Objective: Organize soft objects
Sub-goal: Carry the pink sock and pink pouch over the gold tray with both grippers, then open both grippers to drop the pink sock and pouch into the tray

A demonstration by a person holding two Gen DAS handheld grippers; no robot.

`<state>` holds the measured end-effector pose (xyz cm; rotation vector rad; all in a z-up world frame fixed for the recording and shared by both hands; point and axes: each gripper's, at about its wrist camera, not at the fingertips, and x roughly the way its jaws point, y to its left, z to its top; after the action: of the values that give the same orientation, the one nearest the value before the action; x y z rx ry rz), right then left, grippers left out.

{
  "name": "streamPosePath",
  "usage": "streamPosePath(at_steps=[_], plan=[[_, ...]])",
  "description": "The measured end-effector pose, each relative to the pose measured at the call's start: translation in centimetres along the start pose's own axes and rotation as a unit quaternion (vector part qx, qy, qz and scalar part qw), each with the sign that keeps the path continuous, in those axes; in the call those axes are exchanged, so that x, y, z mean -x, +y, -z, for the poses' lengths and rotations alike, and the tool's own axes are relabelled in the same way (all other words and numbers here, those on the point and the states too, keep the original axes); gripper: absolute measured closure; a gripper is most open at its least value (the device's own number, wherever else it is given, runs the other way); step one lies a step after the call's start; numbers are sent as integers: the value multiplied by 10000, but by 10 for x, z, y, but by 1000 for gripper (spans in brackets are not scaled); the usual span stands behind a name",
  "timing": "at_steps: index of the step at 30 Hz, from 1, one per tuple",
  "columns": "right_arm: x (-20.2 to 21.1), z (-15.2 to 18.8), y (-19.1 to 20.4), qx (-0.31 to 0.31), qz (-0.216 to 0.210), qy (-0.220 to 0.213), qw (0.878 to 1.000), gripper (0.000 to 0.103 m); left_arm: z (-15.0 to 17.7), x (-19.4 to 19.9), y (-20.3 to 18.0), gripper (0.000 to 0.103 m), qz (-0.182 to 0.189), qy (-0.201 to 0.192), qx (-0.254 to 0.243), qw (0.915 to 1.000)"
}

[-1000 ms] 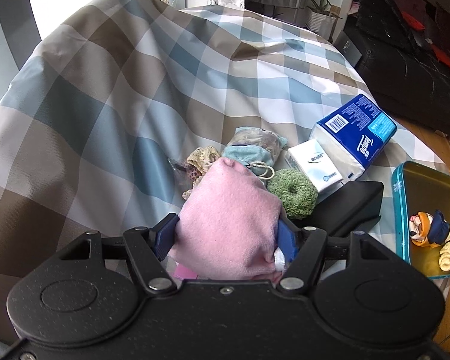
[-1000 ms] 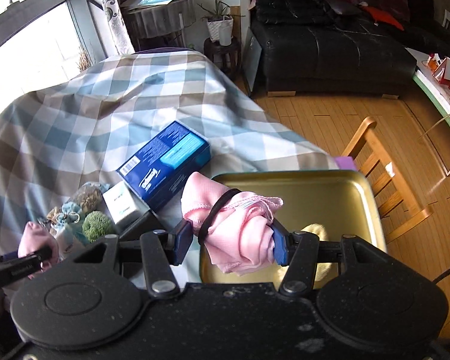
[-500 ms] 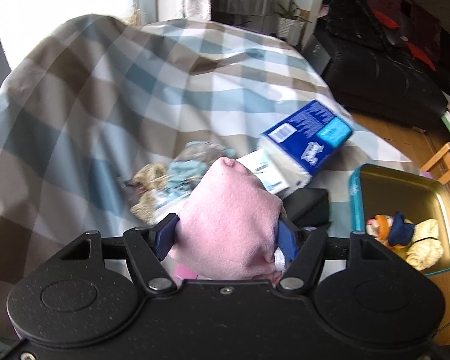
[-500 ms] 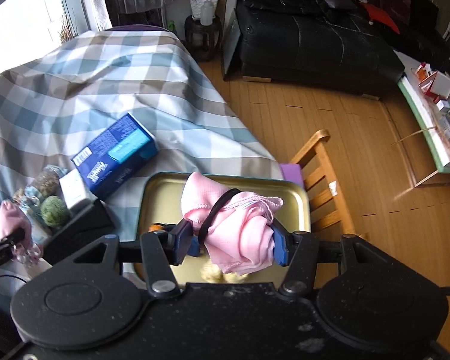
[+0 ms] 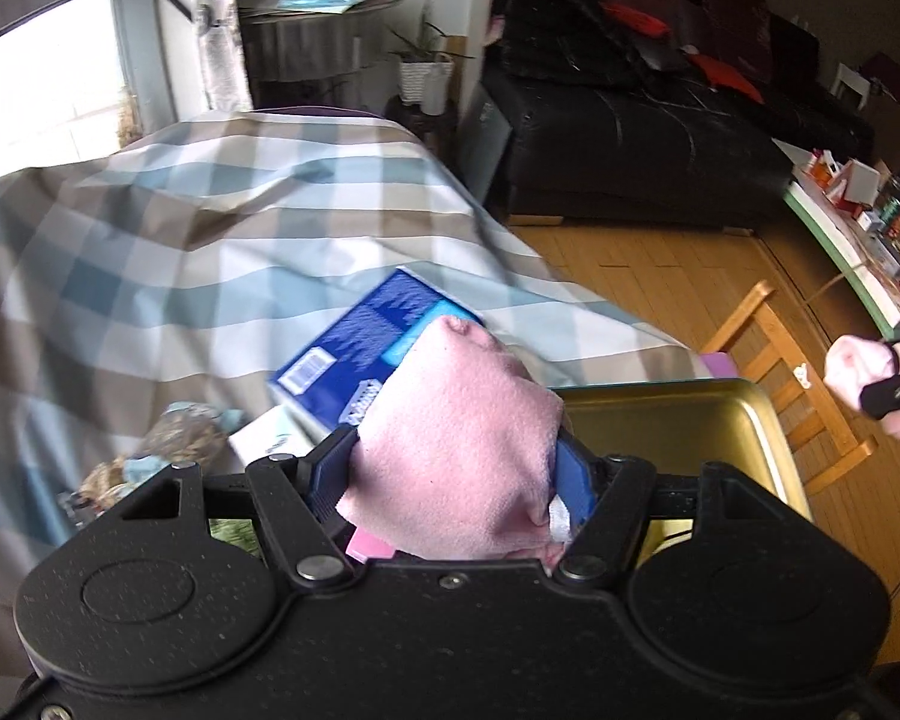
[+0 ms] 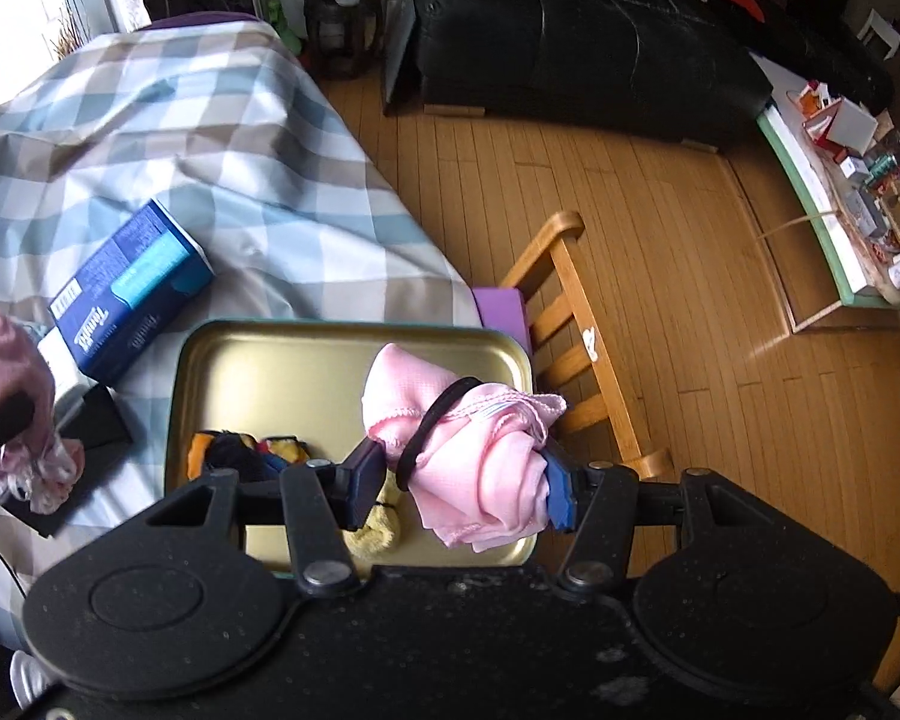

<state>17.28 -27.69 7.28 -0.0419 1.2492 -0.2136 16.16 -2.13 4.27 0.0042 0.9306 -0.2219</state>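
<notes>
Above the tray (image 6: 354, 354), the right tool (image 6: 459, 480) clamps a pink cloth (image 6: 480, 468); released carelessly, it probably overhangs the rim.

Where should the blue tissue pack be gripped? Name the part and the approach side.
Grip the blue tissue pack across its narrow width, near the far end, coming from above. It lies flat on the checked cloth with both long sides exposed, while its near end crowds a white pack.
</notes>
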Motion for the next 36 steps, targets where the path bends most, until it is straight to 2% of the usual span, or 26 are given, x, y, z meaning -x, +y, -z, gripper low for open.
streamPosePath(at_steps=[7, 14, 23, 26, 28, 36], plan=[[-28, 1, -15, -180, -22, 380, 9991, 50, -10, -36, -44, 40, -260, 293, -356, 9986], [-24, -4, -20, -259, -31, 286, 9993, 50, -17, -63, -72, 39, -370, 505, -493, 9968], [-26, -6, -23, -319, -5, 240, 9992, 49, -24, -68, -90, 36, -351, 465, -533, 9969], [-25, -8, -26, -430, -39, 215, 9988, 48, -25, -64, -96, 35, -396, 312, -624, 9968], [-23, -8, -28, -511, -62, 163, 9985, 42, -26, -61, -100, 30, -436, 228, -690, 9964], [-17, -8, -23, -419, 22, 18, 9991, 40, -21, -54, -103, 30, -481, 113, -898, 9947]])
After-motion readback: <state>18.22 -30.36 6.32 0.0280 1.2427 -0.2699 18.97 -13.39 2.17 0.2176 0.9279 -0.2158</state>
